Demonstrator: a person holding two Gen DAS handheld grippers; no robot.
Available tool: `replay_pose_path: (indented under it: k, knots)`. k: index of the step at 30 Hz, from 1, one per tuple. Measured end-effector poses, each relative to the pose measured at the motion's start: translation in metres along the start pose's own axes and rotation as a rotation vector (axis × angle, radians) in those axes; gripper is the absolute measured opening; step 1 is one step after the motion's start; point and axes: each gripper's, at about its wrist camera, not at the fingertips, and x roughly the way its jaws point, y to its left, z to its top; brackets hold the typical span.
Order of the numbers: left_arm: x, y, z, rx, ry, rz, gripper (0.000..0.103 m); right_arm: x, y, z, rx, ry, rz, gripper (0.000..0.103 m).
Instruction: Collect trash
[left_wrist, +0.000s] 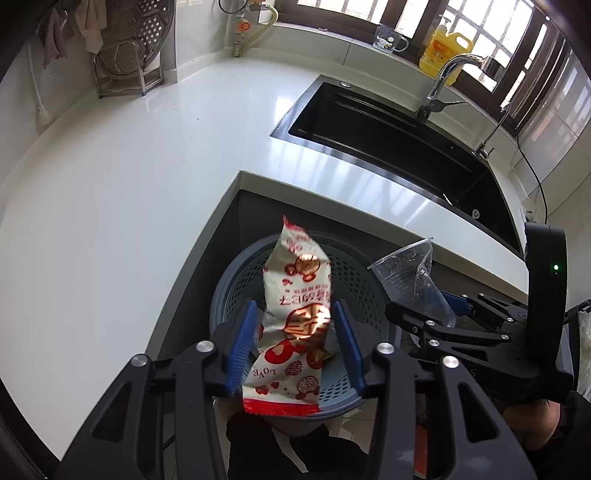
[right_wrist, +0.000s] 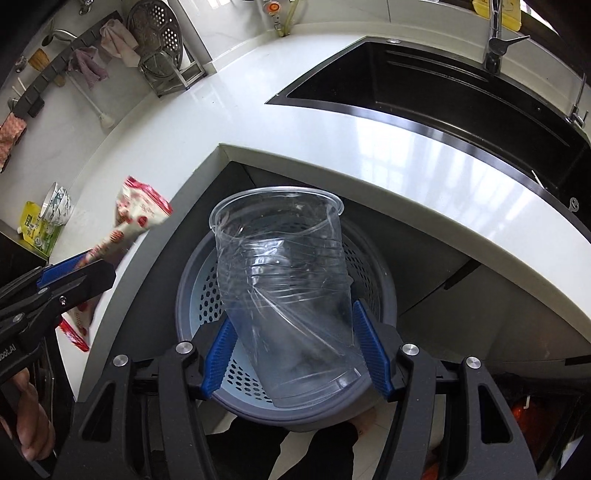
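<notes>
My left gripper (left_wrist: 295, 339) is open around a white and red snack wrapper (left_wrist: 295, 314); gaps show between its blue pads and the wrapper, which hangs over the grey perforated bin (left_wrist: 365, 284). The wrapper (right_wrist: 140, 218) also shows blurred in the right wrist view, beside the left gripper (right_wrist: 74, 273). My right gripper (right_wrist: 295, 350) has its pads against a crumpled clear plastic cup (right_wrist: 284, 280), held above the same bin (right_wrist: 192, 291). In the left wrist view the right gripper (left_wrist: 436, 314) and cup (left_wrist: 410, 277) are at the right.
The bin stands on the floor below the white countertop's (left_wrist: 129, 166) inner corner. A black sink (left_wrist: 388, 140) with faucet (left_wrist: 443, 81) lies behind. A dish rack (left_wrist: 129, 62) stands at the back left, a yellow bottle (left_wrist: 447, 51) and a glass mug (left_wrist: 388, 38) on the sill.
</notes>
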Motion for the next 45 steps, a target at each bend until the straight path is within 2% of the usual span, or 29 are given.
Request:
replay_pose_path:
  k: [1, 2, 7, 20, 22, 33, 45]
  knots:
    - [-0.002, 0.001, 0.0, -0.008, -0.005, 0.005, 0.062, 0.001, 0.0, 0.002, -0.001, 0.003, -0.001, 0.061]
    - [-0.004, 0.002, 0.0, -0.018, -0.011, 0.008, 0.065, 0.001, 0.0, 0.003, -0.001, 0.001, -0.005, 0.065]
    - [-0.01, 0.009, 0.004, -0.05, -0.02, 0.033, 0.073, -0.005, -0.006, 0.006, 0.03, 0.003, 0.018, 0.074]
    - [-0.034, 0.019, 0.006, -0.079, -0.036, 0.085, 0.074, -0.035, 0.008, 0.01, 0.016, -0.024, 0.002, 0.074]
    - [-0.038, 0.02, 0.007, -0.08, -0.041, 0.1, 0.078, -0.04, 0.013, 0.008, 0.003, -0.023, 0.01, 0.075]
    - [-0.056, 0.023, 0.01, -0.091, -0.074, 0.128, 0.081, -0.068, 0.035, 0.004, -0.074, -0.075, -0.056, 0.074]
    - [-0.076, 0.018, 0.012, -0.071, -0.122, 0.182, 0.087, -0.077, 0.04, 0.005, -0.078, -0.086, -0.066, 0.075]
